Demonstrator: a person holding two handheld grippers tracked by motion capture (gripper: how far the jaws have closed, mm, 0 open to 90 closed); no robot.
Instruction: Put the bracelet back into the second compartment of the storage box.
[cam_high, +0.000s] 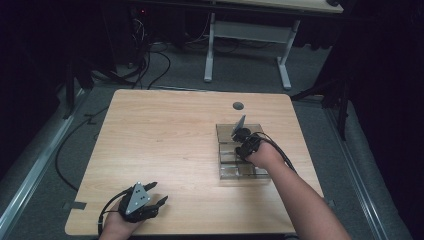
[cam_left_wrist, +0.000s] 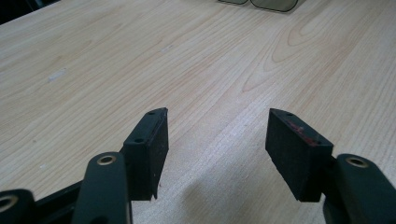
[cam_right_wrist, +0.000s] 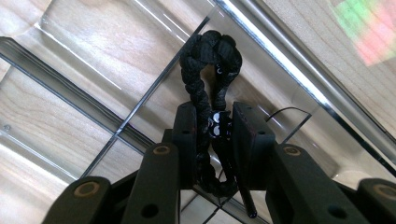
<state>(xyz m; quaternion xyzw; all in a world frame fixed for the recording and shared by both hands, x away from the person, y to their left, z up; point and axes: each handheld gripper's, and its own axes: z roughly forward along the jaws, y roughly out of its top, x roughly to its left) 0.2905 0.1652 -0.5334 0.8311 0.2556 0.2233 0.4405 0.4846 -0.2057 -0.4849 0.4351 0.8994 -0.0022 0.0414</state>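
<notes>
- The left claw (cam_high: 159, 194) rests near the front edge of the table (cam_high: 165, 130), toward its front left corner. Its jaws are spread wide with nothing between them. It looks like it is just waiting there, out of the way, while the other hand works.
- The middle of the table is bare wood, so there is lots of room between the two hands.
- The clear box (cam_high: 227, 169) sits on the right half of the table. It has little walls inside that split it into rooms, so it seems made for sorting small things.
- The right claw (cam_right_wrist: 212, 133) is over the clear box and pinches a black braided cord (cam_right_wrist: 205, 60). The cord loops up past the jaws. The tight pinch keeps the floppy cord from slipping out over the box.
</notes>
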